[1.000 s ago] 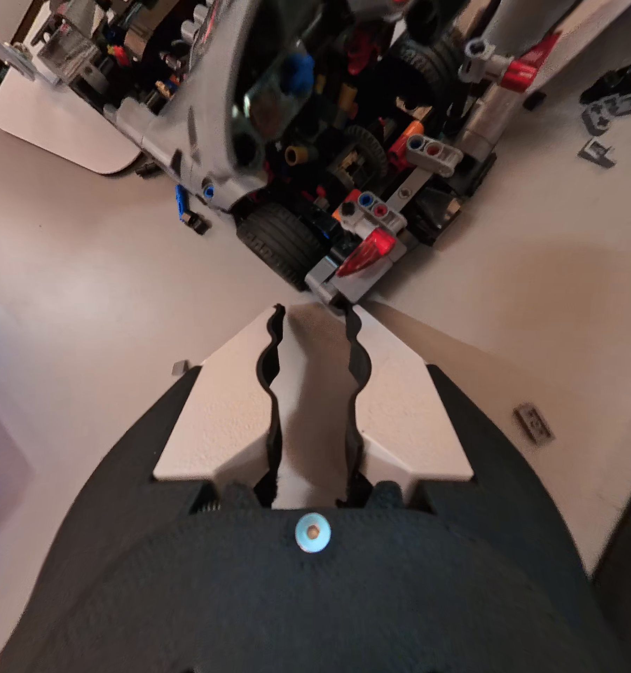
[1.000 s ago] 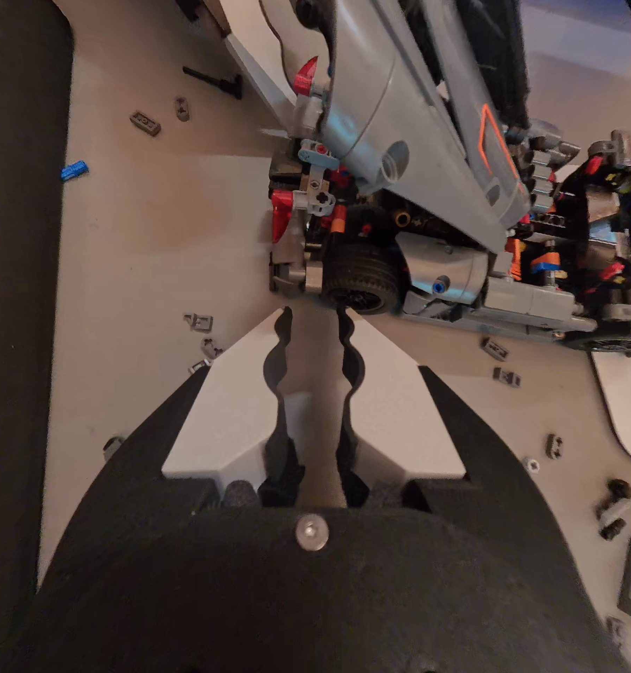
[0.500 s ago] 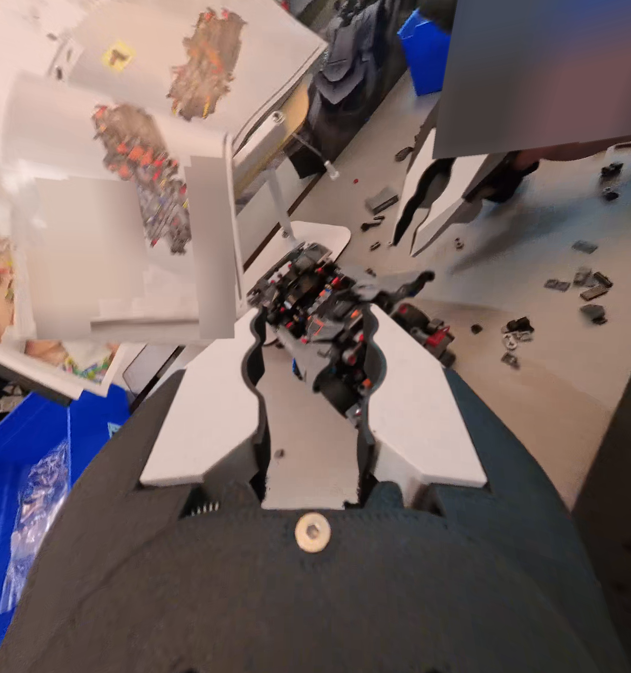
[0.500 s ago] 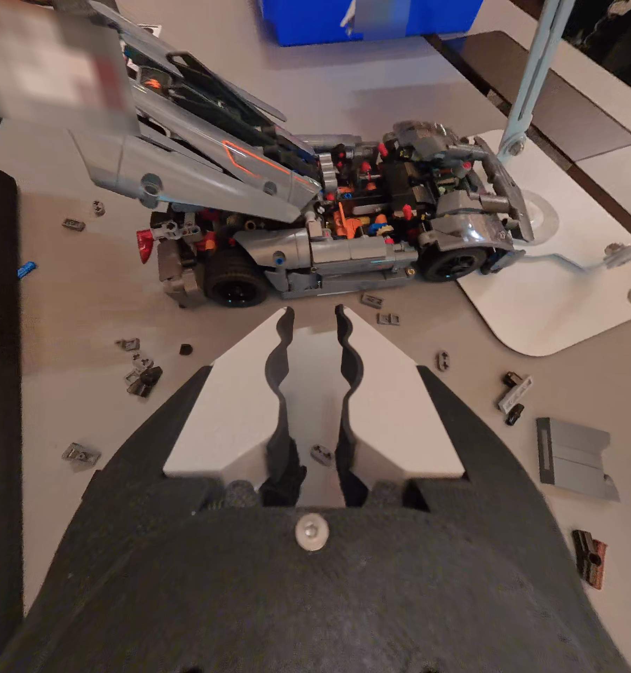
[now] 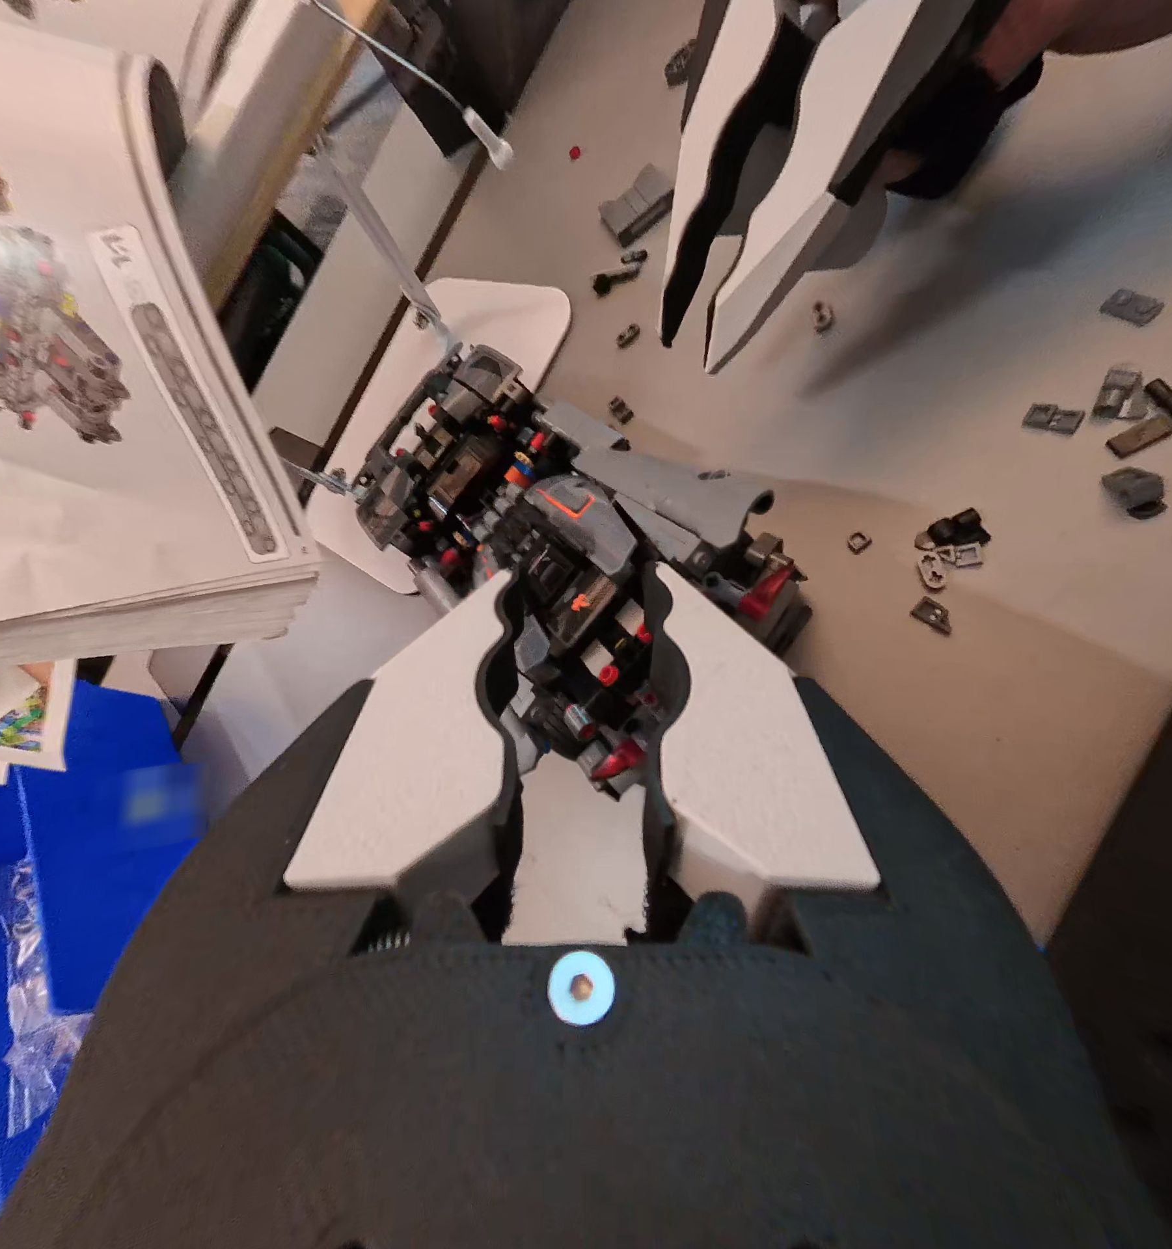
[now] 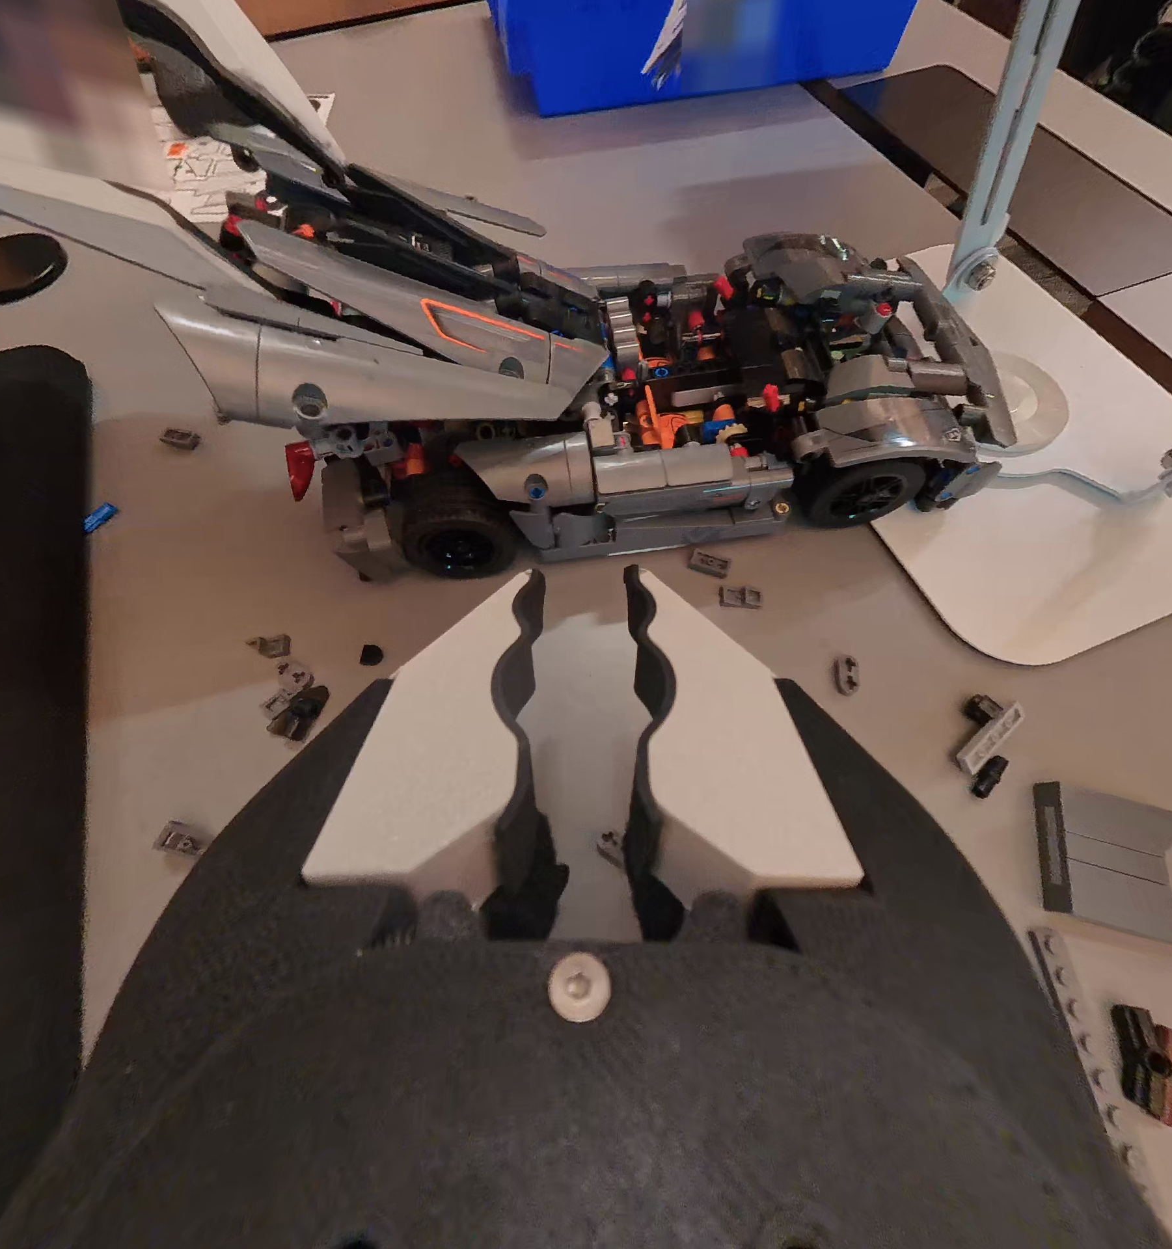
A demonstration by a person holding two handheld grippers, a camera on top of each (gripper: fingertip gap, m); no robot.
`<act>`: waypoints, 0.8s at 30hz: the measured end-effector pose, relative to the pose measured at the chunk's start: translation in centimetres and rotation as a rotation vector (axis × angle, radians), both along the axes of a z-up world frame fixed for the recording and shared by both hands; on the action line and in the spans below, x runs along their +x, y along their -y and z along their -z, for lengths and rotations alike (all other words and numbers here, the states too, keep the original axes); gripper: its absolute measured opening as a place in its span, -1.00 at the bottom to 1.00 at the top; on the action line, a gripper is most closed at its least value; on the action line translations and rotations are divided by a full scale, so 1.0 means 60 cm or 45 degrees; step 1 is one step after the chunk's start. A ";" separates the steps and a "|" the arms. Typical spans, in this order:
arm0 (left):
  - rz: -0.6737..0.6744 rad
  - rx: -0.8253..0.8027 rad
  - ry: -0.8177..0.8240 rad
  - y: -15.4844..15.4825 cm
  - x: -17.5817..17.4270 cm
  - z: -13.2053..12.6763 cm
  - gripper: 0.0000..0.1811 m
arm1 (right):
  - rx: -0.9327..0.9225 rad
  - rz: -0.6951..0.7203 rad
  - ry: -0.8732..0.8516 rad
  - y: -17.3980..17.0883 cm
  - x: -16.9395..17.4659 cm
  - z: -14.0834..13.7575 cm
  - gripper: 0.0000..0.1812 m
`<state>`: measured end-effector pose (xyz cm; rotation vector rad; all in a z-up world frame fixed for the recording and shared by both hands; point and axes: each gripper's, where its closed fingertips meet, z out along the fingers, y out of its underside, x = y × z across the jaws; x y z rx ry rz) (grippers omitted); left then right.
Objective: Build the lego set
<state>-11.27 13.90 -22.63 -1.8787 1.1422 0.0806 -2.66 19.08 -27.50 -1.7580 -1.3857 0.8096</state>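
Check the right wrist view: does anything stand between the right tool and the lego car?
Nothing visible does. The right tool is open and empty, and bare table separates its tips from the lego car. Small grey plates lie just right of that path.

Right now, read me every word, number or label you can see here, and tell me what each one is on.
Instruction booklet: small marks beside a drawn beam, too blurred to read.
Blue bin: its label is masked over, unreadable.
Printed sheet behind the lego car: print too small to read.
Lego car: only orange line markings, no legible writing.
There is nothing I can quote.
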 end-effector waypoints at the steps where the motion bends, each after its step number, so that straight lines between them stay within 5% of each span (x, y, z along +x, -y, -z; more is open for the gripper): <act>1: 0.002 -0.023 -0.014 0.002 0.000 0.008 -0.64 | 0.001 -0.006 0.005 0.003 -0.001 0.002 -0.75; 24: -0.023 0.045 -0.069 0.006 -0.001 0.025 -0.73 | 0.004 -0.052 0.007 0.020 -0.009 0.001 -0.74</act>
